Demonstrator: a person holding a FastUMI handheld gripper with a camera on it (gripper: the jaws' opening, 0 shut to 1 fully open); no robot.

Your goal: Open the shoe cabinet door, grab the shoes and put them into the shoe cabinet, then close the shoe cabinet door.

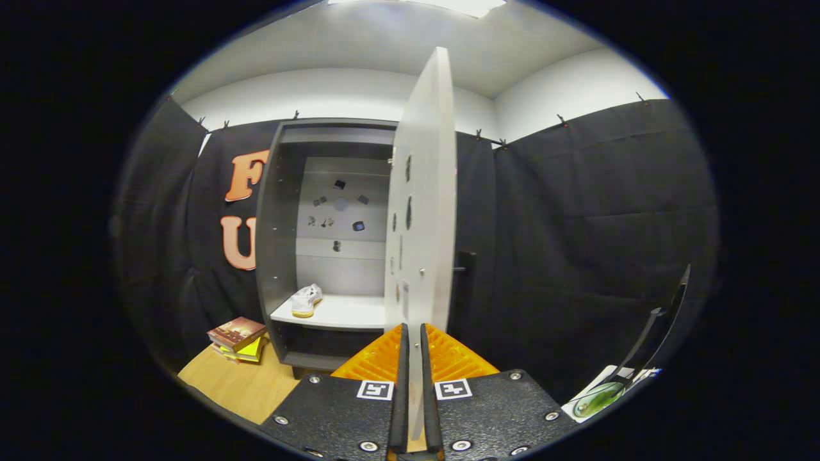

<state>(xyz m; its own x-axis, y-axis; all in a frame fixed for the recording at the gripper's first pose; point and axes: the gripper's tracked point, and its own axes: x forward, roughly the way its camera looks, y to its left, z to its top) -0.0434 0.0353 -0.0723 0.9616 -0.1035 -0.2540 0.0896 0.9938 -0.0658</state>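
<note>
Nearest the camera, the hand-held gripper (pixel 413 339) has its two fingers drawn almost together, pinching the lower edge of the shoe cabinet door (pixel 423 192) between them, one finger pressing on each face of the panel. That door is pale grey and stands swung wide open, seen nearly edge-on, rising straight up from between the fingers; several dark holes and small fittings dot its inner face. Beyond the fingers and to the left of the door stands the shoe cabinet (pixel 272 243), a dark grey upright box with its inside open to view. Its back panel is lighter and carries a scatter of small dark marks. On the light shelf (pixel 346 314) inside lies a white shoe (pixel 306 299) with a tan sole, set toward the left end of the shelf, close to the cabinet's left wall. A lower compartment under the shelf is dark, and I cannot tell what it holds. To the left of the cabinet's foot, a small stack of books (pixel 238 338) rests on the wooden desk (pixel 243 384), just beside the cabinet. Off to the right of the fingers, well apart from the cabinet, a dark slanted stand (pixel 660 333) rises over a greenish object (pixel 596 398).
</note>
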